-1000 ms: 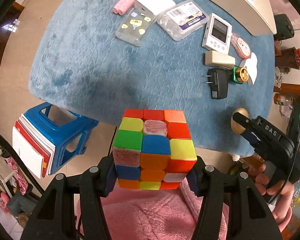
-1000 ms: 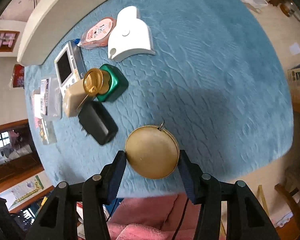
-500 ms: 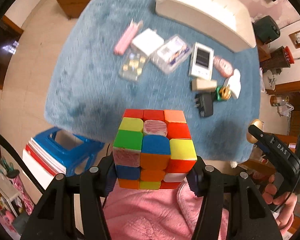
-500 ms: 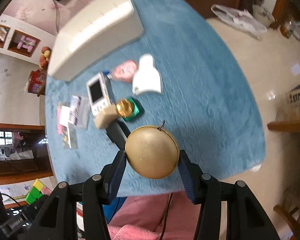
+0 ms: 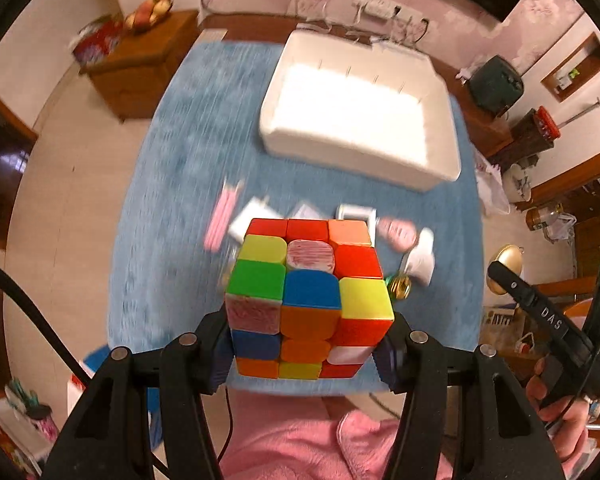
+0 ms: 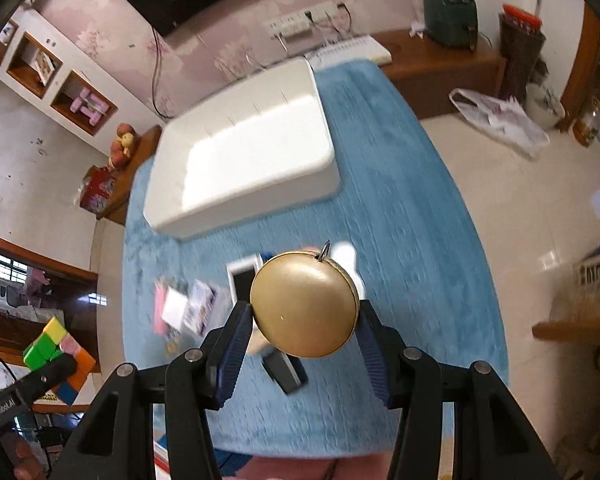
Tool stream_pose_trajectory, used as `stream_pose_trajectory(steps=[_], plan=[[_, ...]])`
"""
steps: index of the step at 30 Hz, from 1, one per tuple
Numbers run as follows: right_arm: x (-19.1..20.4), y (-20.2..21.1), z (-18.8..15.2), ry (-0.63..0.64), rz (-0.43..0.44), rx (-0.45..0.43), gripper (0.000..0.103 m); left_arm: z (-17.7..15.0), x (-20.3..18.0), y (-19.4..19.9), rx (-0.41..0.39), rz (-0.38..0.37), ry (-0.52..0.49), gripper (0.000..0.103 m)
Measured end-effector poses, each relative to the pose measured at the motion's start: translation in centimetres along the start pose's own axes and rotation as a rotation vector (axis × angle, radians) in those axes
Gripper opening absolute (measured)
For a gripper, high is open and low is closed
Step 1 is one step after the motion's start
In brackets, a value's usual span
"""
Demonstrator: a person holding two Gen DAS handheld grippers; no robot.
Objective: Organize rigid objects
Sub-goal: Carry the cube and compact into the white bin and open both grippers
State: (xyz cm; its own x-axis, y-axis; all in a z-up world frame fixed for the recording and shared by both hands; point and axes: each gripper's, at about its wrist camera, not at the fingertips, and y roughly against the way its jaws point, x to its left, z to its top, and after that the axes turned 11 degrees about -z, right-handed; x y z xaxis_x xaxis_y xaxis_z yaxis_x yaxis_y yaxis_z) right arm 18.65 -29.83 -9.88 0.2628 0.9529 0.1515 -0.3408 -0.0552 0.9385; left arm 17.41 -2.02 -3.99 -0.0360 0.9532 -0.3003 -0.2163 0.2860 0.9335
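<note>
Both tools were loaded and high above the table (image 5: 156, 208), which was covered with a blue cloth. The left gripper (image 5: 308, 340) was clamped on a puzzle cube (image 5: 306, 300), its pads pressed against 2 opposite sides. The right gripper (image 6: 304, 332) was clamped on a round gold case (image 6: 304, 304), gripped edge to edge, with a small ring at its top.

Neither thing had been put away yet. The white bin (image 5: 360, 120) stood at the far edge of the table; its inside looked bare, though glare washed out the floor of it, so that is a judgement.

Left on the cloth, in a loose row across the middle between the bin and the near edge: a pink stick-like thing (image 5: 220, 220), a white block (image 5: 246, 216), a small white device with a screen (image 6: 242, 280), a black plug adapter (image 6: 284, 372), and several more that motion blur made hard to name. At least 5 stayed on the cloth.

Judged progress: early. 2 things were in hand and bound, most likely, for the bin; the row on the cloth had not been started.
</note>
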Motion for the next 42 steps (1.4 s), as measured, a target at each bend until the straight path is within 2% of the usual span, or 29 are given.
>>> stream_pose_trajectory(steps=[4,8,15,24,26,34,42], plan=[[1.2,0.5,2.5,0.007,0.012,-0.072,0.053,3.3,-1.1,0.3,-0.071,-0.002,-0.053,0.061],[2.4,0.7,4.3,0.043,0.013,-0.159,0.053,6.0,-1.7,0.5,-0.161,-0.087,-0.101,0.061],[4.6,-0.9,6.7,0.113,0.014,-0.259,0.053,9.8,-1.8,-1.0,-0.299,-0.138,-0.169,0.061],[6.3,-5.0,8.8,0.165,0.007,-0.313,0.053,12.4,-0.9,-4.7,-0.366,-0.259,-0.205,0.061],[6.8,-6.0,9.2,0.189,-0.022,-0.336,0.053,12.9,-0.8,-5.5,-0.384,-0.288,-0.215,0.061],[7.9,-9.3,10.6,0.23,-0.043,-0.375,0.053,14.6,-0.3,-8.7,-0.433,-0.359,-0.235,0.061],[8.7,-11.4,11.1,0.274,-0.072,-0.379,0.054,16.3,-0.1,-11.8,-0.405,-0.341,-0.232,0.061]])
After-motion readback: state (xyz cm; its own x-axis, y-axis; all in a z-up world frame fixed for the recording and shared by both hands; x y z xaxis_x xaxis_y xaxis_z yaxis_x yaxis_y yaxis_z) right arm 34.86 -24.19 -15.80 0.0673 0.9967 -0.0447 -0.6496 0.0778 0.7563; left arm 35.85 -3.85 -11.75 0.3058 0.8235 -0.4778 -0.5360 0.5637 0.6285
